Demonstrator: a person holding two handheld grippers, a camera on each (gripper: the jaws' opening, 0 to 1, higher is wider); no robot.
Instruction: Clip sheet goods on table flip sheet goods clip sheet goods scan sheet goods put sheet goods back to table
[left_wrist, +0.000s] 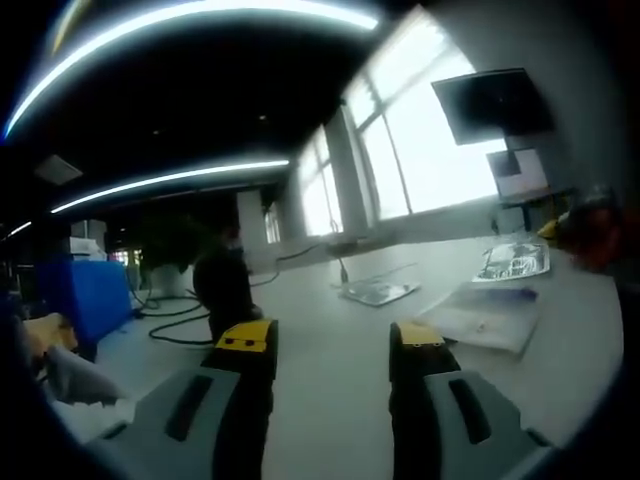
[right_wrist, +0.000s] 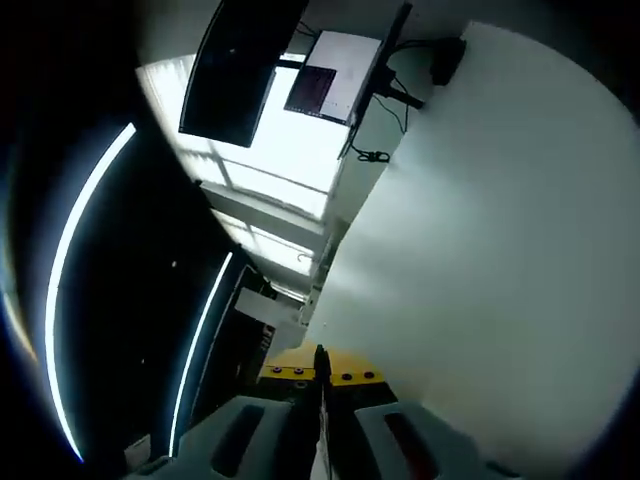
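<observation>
in the left gripper view the left tongs (left_wrist: 332, 350) stand wide apart with nothing between them, yellow tips raised over the pale worktop (left_wrist: 330, 400). well ahead of them lie the sheet goods: a shiny silvery packet (left_wrist: 376, 292) flat near the middle, a glossy printed packet (left_wrist: 513, 262) further right, and a pale sheet with a blue strip (left_wrist: 485, 318) nearer the tongs. these look thin, light and limp, and the foil ones likely slippery, so i would judge an edge or corner the place to pinch, since a flat face gives nothing to bite. something red and yellow (left_wrist: 585, 232) at the far right edge is too blurred to name, as is the clutter by the blue box (left_wrist: 88, 295) on the left. in the right gripper view the right tongs (right_wrist: 321, 378) are drawn together on a thin dark edge, perhaps a sheet seen end-on, running down between them, but i cannot tell what it is or whether it is truly gripped. this view is tilted towards a white wall (right_wrist: 500, 230), a dark screen (right_wrist: 240, 65) and a lit panel (right_wrist: 335, 75), so the worktop is out of sight here.
</observation>
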